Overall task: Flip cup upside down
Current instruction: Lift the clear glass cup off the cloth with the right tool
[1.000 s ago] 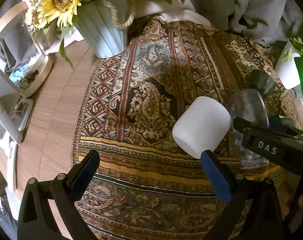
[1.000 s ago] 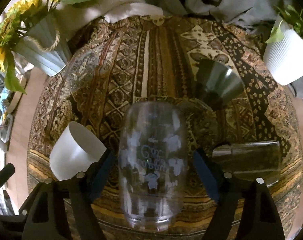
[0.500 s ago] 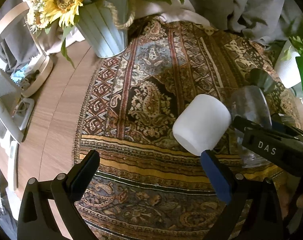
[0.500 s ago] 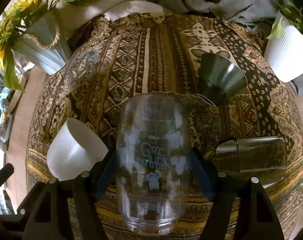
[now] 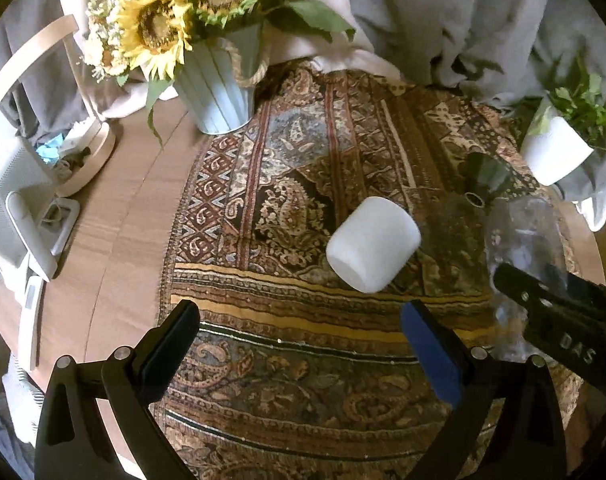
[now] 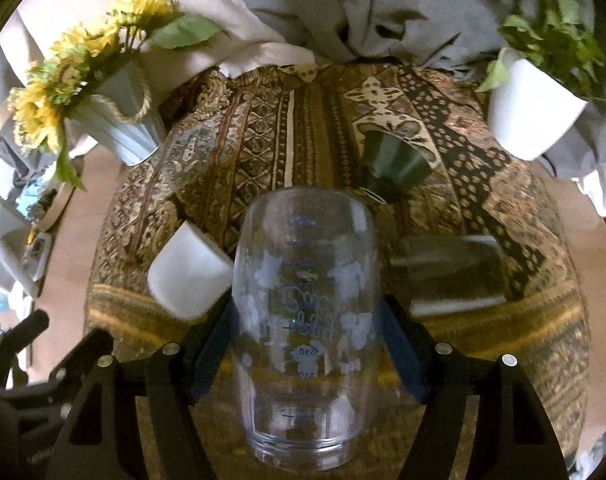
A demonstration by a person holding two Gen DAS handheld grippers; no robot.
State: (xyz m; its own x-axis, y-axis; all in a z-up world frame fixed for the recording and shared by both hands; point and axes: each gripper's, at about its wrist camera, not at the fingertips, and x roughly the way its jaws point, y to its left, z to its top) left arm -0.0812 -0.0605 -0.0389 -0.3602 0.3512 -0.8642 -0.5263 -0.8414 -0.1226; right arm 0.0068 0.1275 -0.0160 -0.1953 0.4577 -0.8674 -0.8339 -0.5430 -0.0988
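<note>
1. Between the right claw (image 6: pixel 305 350) fingers: clear cup (image 6: pixel 305 320), clamped on both sides by the blue pads (image 6: pixel 213 354). Printed measuring scale and white frosted figures on its wall.
2. Cup orientation: domed closed end points away from the camera, thick rim nearest the lens. Whether it touches the patterned cloth (image 6: pixel 303 128) or hangs above it, can't tell.
3. Left claw (image 5: pixel 299 334): wide open, holding nothing, hovering over the cloth's near edge. Right finger pad is blue (image 5: pixel 427 354).
4. White cup (image 5: pixel 373 244): lying on its side on the cloth, just ahead of the left claw's right finger, not touching it. In the right wrist view it sits just left of the clear cup (image 6: pixel 189 274).
5. Left view also catches the clear cup (image 5: pixel 523 236) far right, with the right claw's black body across it.
6. Other items on the cloth: dark green funnel (image 6: pixel 395 166) behind the clear cup, and a second clear glass (image 6: pixel 451 270) on its side to the right.
7. Round wooden counter (image 5: pixel 115 264) under the cloth. Sunflower pot (image 5: pixel 219 84) at back left, white planter (image 6: pixel 531 110) at back right, grey fabric (image 5: pixel 443 12) bunched behind.
</note>
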